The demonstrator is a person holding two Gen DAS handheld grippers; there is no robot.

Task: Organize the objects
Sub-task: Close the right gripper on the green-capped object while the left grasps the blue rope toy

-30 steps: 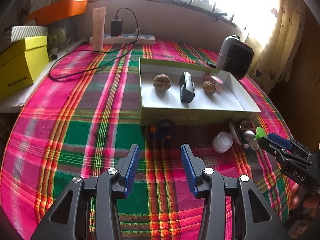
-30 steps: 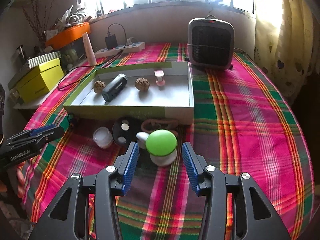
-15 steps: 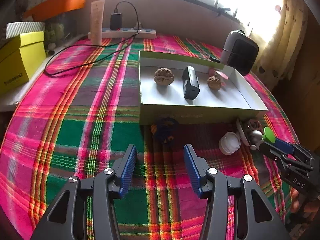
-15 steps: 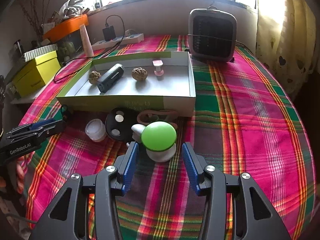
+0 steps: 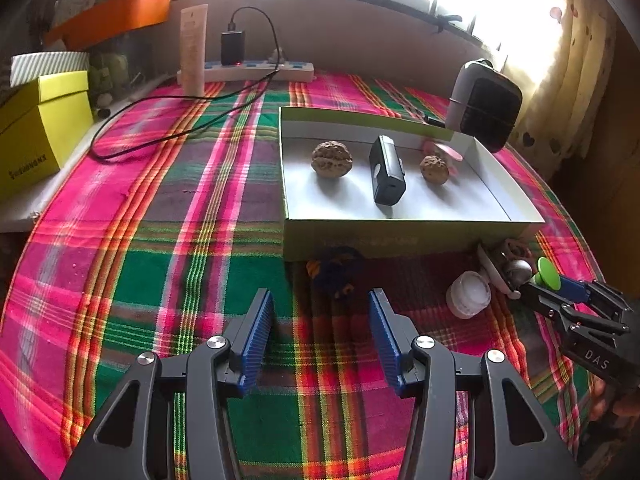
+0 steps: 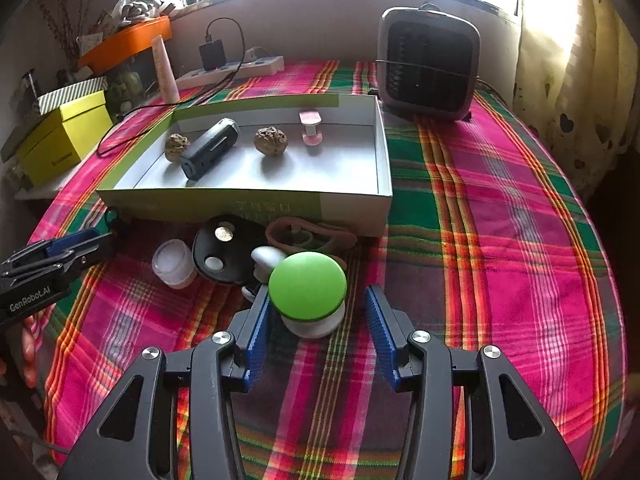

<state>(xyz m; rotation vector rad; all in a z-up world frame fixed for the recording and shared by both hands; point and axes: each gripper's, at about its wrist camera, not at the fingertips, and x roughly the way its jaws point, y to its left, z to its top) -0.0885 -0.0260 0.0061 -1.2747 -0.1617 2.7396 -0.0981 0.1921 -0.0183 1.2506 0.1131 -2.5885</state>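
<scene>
A green-capped white mushroom-shaped piece (image 6: 307, 286) stands on the plaid cloth between the fingers of my open right gripper (image 6: 316, 314). The left pad is at the cap's edge and the right pad stands apart. Behind it lie a black disc (image 6: 224, 248), a white jar (image 6: 174, 264) and brown loops (image 6: 304, 234). The green-sided box (image 6: 240, 200) holds two walnuts (image 5: 332, 159), a black device (image 5: 386, 176) and a pink spool (image 6: 311, 128). My left gripper (image 5: 320, 308) is open and empty, just short of a small blue and orange item (image 5: 336, 272).
A grey heater (image 6: 430, 64) stands behind the box at the right. A power strip (image 5: 256, 70) with a black cable (image 5: 160, 132), an upright tube (image 5: 194, 48), a yellow box (image 5: 40, 120) and an orange tray (image 5: 112, 16) fill the back left.
My left gripper's jaws have widened a little. My right gripper has come forward, so the green-capped piece now sits between its fingers rather than ahead of them.
</scene>
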